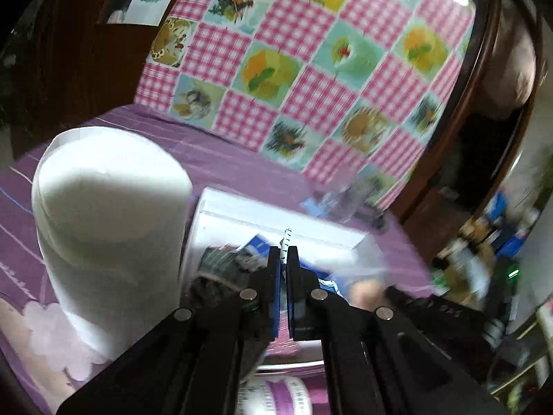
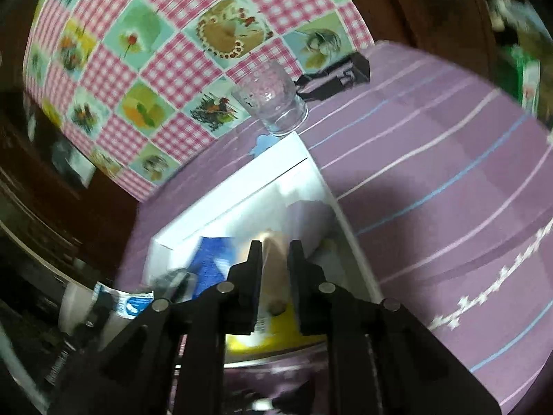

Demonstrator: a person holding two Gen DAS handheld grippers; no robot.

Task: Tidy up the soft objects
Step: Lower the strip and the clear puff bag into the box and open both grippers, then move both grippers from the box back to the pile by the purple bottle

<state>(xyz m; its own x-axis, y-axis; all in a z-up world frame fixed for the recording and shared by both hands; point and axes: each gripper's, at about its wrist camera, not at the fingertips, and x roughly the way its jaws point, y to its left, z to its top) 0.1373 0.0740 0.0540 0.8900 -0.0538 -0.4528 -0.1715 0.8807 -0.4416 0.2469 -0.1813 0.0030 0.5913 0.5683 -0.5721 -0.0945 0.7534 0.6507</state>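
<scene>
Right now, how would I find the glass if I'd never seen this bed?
Look at the purple striped sheet where it meets the big pink checked cushion. A white box lies there, and the glass stands just past its far corner. It is the only see-through thing, short and empty, with a black gadget behind it.

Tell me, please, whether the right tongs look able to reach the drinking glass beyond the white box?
Probably yes: the glass stands upright past the box's far corner, nothing before it, though the right tongs have something tan between them.
</scene>
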